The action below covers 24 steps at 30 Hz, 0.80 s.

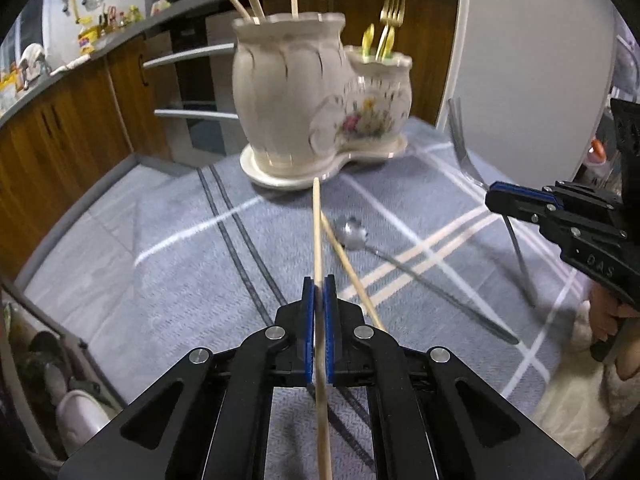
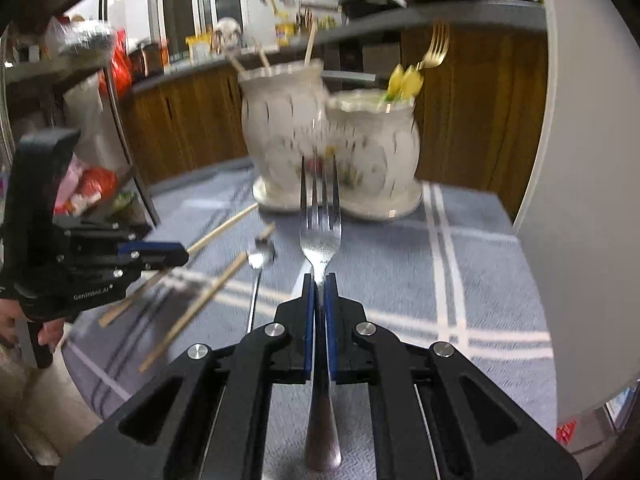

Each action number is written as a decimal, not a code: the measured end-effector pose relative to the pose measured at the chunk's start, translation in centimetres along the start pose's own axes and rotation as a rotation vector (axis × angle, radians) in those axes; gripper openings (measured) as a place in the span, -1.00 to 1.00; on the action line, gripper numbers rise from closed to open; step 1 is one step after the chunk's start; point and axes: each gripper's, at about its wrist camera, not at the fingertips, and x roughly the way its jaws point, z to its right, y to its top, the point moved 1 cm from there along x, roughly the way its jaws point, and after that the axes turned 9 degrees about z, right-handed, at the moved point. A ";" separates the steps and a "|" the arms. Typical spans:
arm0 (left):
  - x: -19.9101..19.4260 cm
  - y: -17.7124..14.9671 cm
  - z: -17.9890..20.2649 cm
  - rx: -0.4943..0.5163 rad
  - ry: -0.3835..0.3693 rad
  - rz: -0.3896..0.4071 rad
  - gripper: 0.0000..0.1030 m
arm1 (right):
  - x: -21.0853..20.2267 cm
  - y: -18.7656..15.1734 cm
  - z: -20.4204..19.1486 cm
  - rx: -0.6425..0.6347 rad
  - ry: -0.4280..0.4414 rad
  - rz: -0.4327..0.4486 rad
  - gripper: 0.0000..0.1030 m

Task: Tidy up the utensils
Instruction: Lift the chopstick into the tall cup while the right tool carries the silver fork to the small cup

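My left gripper (image 1: 319, 280) is shut on a wooden chopstick (image 1: 317, 232) that points toward the white ceramic double holder (image 1: 288, 92). The holder's tall jar contains three chopsticks; its small jar (image 1: 380, 96) holds gold forks (image 1: 392, 12). A second chopstick (image 1: 348, 268) and a silver spoon (image 1: 354, 232) lie on the blue checked cloth (image 1: 160, 280). My right gripper (image 2: 319, 278) is shut on a silver fork (image 2: 320, 236), tines toward the holder (image 2: 280, 132). In the right wrist view the left gripper (image 2: 180, 254) is at the left, above the loose chopstick (image 2: 200, 300).
Wooden kitchen cabinets (image 1: 60, 140) with a cluttered counter run behind the table. A large white rounded panel (image 2: 592, 160) stands close on the right. A rack with bags (image 2: 92, 188) is off the table's left edge. A person's hand (image 1: 612, 316) grips the right tool.
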 end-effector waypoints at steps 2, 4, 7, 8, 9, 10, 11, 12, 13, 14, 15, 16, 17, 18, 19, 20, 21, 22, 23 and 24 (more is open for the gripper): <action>-1.2 0.4 -0.3 -0.003 -0.016 0.048 -0.90 | -0.7 0.6 -0.1 -0.003 -0.002 0.049 -0.90; -2.0 0.8 -0.4 -0.008 -0.037 0.091 -0.90 | -1.2 1.1 -0.2 -0.006 -0.002 0.096 -0.90; -3.1 1.5 -0.3 0.001 -0.069 0.137 -0.90 | -1.6 1.8 -0.5 -0.020 -0.007 0.153 -0.90; -3.5 1.8 -0.3 0.008 -0.076 0.159 -0.90 | -1.8 1.9 -0.7 -0.024 -0.009 0.167 -0.90; -3.7 1.9 -0.4 0.010 -0.080 0.173 -0.90 | -2.0 2.2 -0.8 -0.028 -0.011 0.187 -0.90; -4.1 2.2 -0.3 0.010 -0.084 0.193 -0.90 | -2.1 2.5 -0.9 -0.033 -0.012 0.206 -0.90; -4.4 2.5 -0.2 0.010 -0.097 0.213 -0.90 | -2.1 2.9 -1.0 -0.037 -0.013 0.219 -0.90; -4.6 2.9 -0.3 0.012 -0.106 0.230 -0.90 | -2.1 3.3 -1.1 -0.039 -0.012 0.229 -0.90; -4.8 3.3 -0.2 0.018 -0.111 0.254 -0.90 | -2.3 3.6 -1.0 -0.038 -0.014 0.240 -0.90; -4.9 3.9 -0.1 0.025 -0.114 0.279 -0.90 | -2.3 4.2 -1.0 -0.037 -0.017 0.259 -0.90; -5.0 4.4 0.0 0.029 -0.116 0.296 -0.90 | -2.3 4.8 -0.9 -0.032 -0.018 0.275 -0.90; -5.0 5.1 0.2 0.033 -0.116 0.323 -0.90 | -2.2 5.4 -0.7 -0.022 -0.016 0.289 -0.90; -5.0 5.8 0.3 0.033 -0.120 0.344 -0.90 | -2.1 6.1 -0.5 -0.006 -0.011 0.302 -0.90; -5.1 6.3 0.4 0.034 -0.123 0.361 -0.90 | -1.9 6.7 -0.2 0.011 -0.007 0.313 -0.90; -5.1 7.2 0.4 0.034 -0.120 0.393 -0.90 | -1.5 7.4 0.3 0.031 -0.003 0.324 -0.90; -5.1 7.9 0.4 0.031 -0.116 0.420 -0.90 | -1.1 8.0 0.8 0.047 -0.002 0.332 -0.90; -5.1 8.5 0.3 0.026 -0.117 0.437 -0.90 | -1.0 8.5 1.1 0.058 -0.001 0.339 -0.90; -5.0 9.2 0.2 0.017 -0.119 0.459 -0.90 | -0.7 9.0 1.4 0.069 0.001 0.348 -0.90; -4.9 10.2 0.0 0.006 -0.115 0.489 -0.90 | -0.4 9.7 1.8 0.081 -0.001 0.362 -0.90; -4.9 10.9 -0.1 0.000 -0.109 0.510 -0.90 | -0.2 10.3 2.2 0.091 -0.001 0.377 -0.90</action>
